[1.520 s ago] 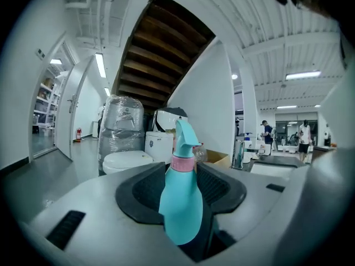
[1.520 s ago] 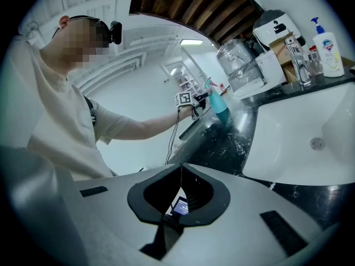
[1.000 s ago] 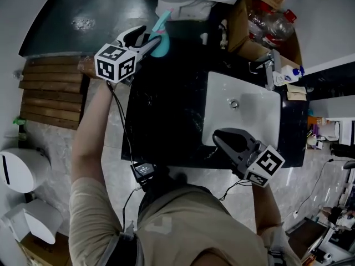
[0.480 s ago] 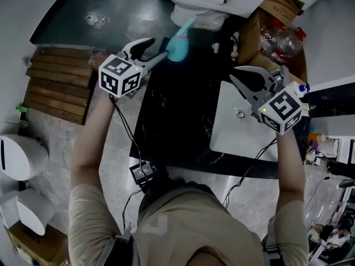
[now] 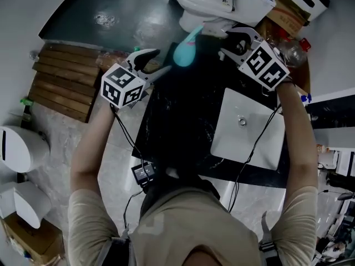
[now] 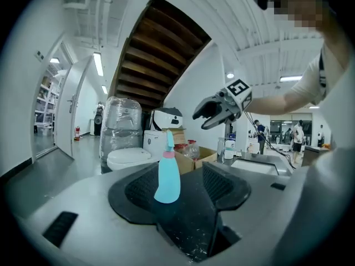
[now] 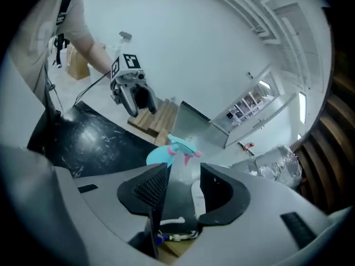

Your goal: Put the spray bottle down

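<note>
shirt (image 5: pixel 183 226): beige | left claw (image 5: pixel 162 60), right claw (image 5: pixel 226 44): grey, marker cubes (image 5: pixel 123 86) | cables (image 5: pixel 126 139): black

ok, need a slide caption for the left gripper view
Teal spray bottle stands upright on the black counter at the jaw tips of the open left gripper, not gripped.

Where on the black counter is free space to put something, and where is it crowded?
Free: the counter between the sink and its left edge, nearer than the spray bottle. Crowded: the far edge, the bottle between the open left gripper and right gripper, whose empty jaws have just been opening.
</note>
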### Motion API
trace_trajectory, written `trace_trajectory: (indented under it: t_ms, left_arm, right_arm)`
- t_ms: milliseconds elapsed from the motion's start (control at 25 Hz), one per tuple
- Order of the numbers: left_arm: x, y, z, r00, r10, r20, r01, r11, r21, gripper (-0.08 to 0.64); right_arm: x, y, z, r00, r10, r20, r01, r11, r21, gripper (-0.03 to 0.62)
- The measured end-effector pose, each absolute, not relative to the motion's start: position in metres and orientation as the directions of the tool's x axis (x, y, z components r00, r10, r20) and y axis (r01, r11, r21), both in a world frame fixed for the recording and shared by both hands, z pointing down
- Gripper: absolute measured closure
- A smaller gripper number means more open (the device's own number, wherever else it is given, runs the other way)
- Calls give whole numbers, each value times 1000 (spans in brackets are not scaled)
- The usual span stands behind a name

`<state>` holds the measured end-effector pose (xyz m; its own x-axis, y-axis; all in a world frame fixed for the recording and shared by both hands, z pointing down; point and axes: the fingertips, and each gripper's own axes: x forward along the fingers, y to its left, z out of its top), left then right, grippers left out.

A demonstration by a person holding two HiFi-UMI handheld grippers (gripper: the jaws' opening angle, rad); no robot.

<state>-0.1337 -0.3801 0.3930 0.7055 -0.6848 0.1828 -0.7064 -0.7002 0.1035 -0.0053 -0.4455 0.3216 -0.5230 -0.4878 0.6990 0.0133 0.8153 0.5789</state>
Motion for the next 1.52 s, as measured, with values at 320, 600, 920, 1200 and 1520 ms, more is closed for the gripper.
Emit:
trace_trajectory:
  t_ms: [320,600,920,1200,1520]
  left_arm:
    - [-124,-366,393,681,-693,236,-722,-689,61,311]
    - [-116,-346,391,673,-702,232,-735,-670,106,311]
    - [-126,-337,385,641,-739,206,-767,-627,137,311]
    - [-126,-331,378,637,-749,185,-771,-624,128,311]
    - [-124,-325,374,646,-744,173,-763,-635,117,311]
  right_arm:
    - [-43,-483,337,-480,-437,761,255,760,597,422]
    - [-68,-500,359,-467,-346,814,312,797,518,422]
    - [-66,-504,374,-443,-313,840,274,845,459,431]
    - [-56,-506,374,-340,-338,877,189,889,416,466]
    - [-45,-506,369,-272,-365,890,13,924,383,497]
